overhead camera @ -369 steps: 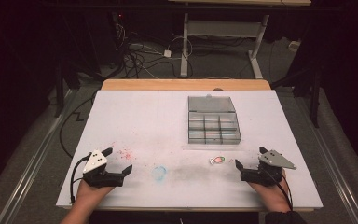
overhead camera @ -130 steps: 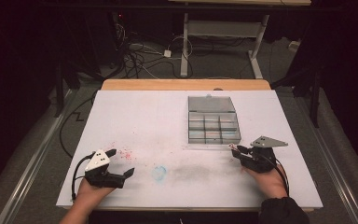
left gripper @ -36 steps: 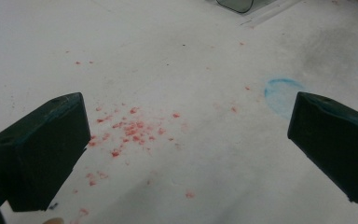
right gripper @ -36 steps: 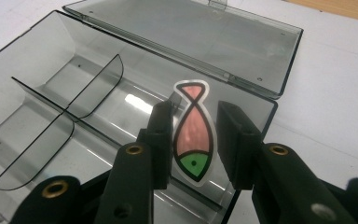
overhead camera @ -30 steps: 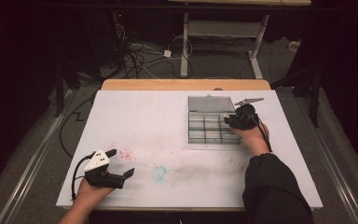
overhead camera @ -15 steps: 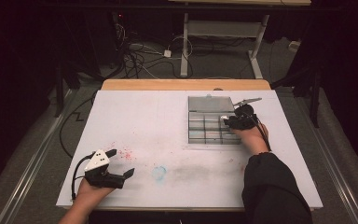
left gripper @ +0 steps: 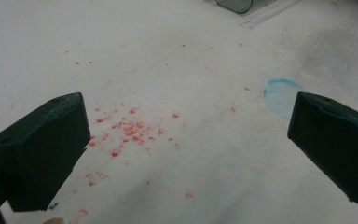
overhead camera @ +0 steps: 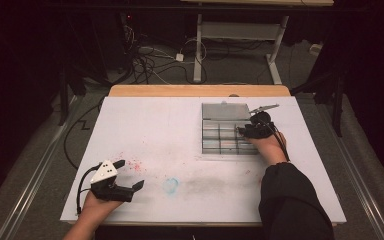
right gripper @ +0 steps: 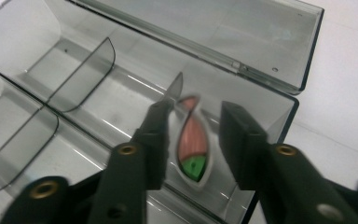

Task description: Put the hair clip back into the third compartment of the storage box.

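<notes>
- The white desk (overhead camera: 180, 130) lies mostly bare between its left edge and the clear compartment box (overhead camera: 219, 147) at far right, whose lid stands open.
- The right gripper (overhead camera: 245, 131) hangs over the box's right column; its fingers have just been opening, and the small fish-shaped lure (right gripper: 192, 144) sits loose between them in an end compartment.
- The left gripper (overhead camera: 130, 175) rests near the near-left edge, fingers wide apart, nothing between.
</notes>
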The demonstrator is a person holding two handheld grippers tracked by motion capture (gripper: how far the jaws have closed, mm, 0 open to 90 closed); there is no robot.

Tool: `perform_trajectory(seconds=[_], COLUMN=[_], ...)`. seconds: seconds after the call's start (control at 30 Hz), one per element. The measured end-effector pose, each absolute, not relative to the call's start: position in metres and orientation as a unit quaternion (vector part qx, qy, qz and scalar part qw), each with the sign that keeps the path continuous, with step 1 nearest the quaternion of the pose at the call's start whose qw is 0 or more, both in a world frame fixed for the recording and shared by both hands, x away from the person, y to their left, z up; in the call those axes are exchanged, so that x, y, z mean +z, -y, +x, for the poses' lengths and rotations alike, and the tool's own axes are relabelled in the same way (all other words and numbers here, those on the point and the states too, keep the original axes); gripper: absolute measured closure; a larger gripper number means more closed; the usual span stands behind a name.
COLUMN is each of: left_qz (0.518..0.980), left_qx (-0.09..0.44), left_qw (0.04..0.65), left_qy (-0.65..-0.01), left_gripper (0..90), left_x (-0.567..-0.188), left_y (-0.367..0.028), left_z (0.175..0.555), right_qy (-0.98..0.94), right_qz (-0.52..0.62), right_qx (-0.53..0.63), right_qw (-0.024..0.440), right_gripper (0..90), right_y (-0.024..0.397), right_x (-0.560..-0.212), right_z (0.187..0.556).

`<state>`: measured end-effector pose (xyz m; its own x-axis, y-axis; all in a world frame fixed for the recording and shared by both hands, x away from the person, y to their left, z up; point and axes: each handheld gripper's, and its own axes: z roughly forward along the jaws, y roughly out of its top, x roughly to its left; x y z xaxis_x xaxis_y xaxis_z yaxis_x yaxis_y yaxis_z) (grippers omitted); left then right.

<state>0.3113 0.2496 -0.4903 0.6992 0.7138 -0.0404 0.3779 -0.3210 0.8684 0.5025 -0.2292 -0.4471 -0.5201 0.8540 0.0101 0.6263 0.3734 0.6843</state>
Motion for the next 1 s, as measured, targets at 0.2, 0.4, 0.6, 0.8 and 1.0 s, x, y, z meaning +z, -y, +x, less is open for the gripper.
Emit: perform_trajectory(seconds=[0.2,0.4,0.6,0.8,1.0], left_qz=[0.793,0.793,0.794,0.796,0.796], left_qx=[0.179,0.179,0.178,0.179,0.179], left_qw=[0.47,0.469,0.468,0.466,0.466], left_qy=[-0.345,-0.344,-0.344,-0.343,-0.343], left_gripper=[0.0,0.0,0.0,0.0,0.0], left_x=[-0.49,-0.49,-0.49,-0.49,-0.49], left_y=[-0.249,-0.249,-0.249,-0.248,-0.248], left_z=[0.311,0.312,0.311,0.311,0.311], right_qy=[-0.806,-0.804,-0.804,-0.803,-0.801], right_qz=[0.459,0.46,0.459,0.454,0.447], right_qx=[0.331,0.334,0.337,0.345,0.358], right_qw=[0.172,0.172,0.171,0.174,0.176], right_gripper=[60.2,59.7,59.3,58.8,57.8], right_y=[0.23,0.232,0.232,0.231,0.228], right_x=[-0.444,-0.442,-0.438,-0.432,-0.426], right_z=[0.501,0.499,0.494,0.487,0.477])
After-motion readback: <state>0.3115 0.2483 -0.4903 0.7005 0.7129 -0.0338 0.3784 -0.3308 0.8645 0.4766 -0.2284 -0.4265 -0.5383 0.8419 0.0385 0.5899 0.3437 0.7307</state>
